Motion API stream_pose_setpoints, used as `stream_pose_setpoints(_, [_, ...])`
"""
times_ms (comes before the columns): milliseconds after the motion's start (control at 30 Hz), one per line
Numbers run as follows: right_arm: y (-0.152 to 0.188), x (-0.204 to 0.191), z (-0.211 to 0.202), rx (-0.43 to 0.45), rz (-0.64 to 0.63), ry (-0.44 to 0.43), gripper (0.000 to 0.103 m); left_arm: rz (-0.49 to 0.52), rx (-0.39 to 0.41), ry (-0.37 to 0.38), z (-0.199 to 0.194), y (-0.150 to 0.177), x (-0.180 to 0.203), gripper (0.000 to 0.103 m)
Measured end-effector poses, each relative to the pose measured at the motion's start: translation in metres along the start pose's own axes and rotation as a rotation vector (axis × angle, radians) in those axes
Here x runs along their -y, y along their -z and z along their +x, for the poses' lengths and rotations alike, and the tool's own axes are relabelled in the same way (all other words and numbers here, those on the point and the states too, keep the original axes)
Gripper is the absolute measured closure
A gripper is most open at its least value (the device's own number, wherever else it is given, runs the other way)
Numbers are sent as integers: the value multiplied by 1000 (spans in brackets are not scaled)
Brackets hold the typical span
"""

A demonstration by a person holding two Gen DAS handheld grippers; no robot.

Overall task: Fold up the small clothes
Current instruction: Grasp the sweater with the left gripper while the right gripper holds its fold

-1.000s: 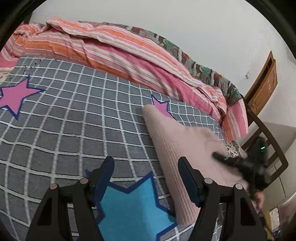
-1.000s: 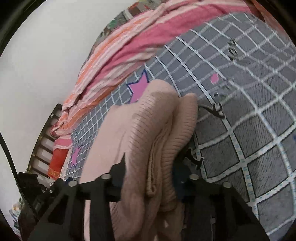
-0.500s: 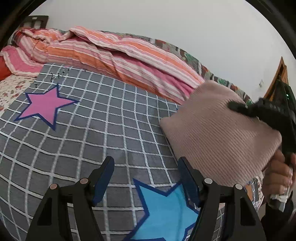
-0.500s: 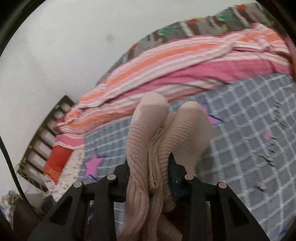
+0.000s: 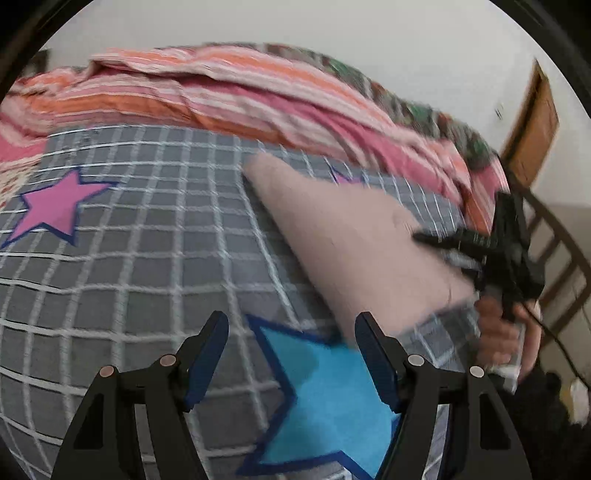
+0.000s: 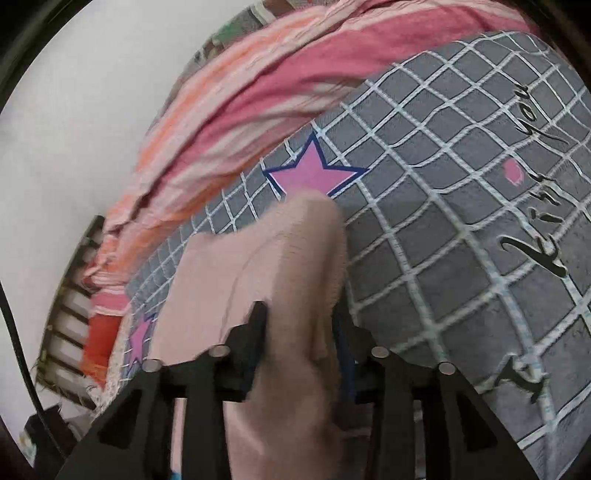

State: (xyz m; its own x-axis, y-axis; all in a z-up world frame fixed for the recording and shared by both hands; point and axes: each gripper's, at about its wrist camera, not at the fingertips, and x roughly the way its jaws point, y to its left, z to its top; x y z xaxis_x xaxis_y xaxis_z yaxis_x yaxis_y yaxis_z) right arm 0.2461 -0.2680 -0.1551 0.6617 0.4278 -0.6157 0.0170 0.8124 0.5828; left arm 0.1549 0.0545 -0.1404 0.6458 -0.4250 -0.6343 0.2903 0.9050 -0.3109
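Left wrist view is filled mostly by a grey bedspread (image 5: 140, 258) crossed with a white grid and printed with stars; a pink star (image 5: 55, 208) is seen at the left and a blue star (image 5: 325, 398) lies beneath the left gripper (image 5: 291, 362), whose fingers are held wide apart with nothing between them. A pink knitted garment (image 5: 354, 240), folded, is laid on the bedspread to the right of centre, its far corner reaching toward a striped quilt (image 5: 240, 99) in pink, orange and white that is bunched along the back of the bed. Behind the quilt a plain pale wall (image 5: 295, 26) is seen, and a wooden door (image 5: 535, 125) stands at the upper right; dark bars of a bed frame (image 5: 565, 258) are visible at the right edge. The right gripper (image 5: 447, 247) is seen at the garment's near right edge, carried by a hand (image 5: 502, 336); the picture is blurred there.

From the right wrist view, the garment (image 6: 295, 280) is seen bunched between the right gripper's (image 6: 299, 328) fingers, which are being opened; whether the pads press on the cloth cannot be told through the blur. The garment's far end rests on the bedspread (image 6: 461, 240) just below a pink star (image 6: 314, 173); black script lettering (image 6: 532, 251) is printed on the bedspread at the right.
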Motion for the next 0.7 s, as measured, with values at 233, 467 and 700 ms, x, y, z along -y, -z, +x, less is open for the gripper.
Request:
stream_pose_setpoints(233, [15,-25,-41,26,-170,-15,61,123,-42,-25,18,16,41,43])
stream_pose_setpoints(467, [29,-35,-33,-18,-228,7,72,71,-34,-22,31,5,46,88])
stream_pose_setpoints(700, [39,-37,-46,45,-245,-58,98,15,30,-17,17,0,18,92])
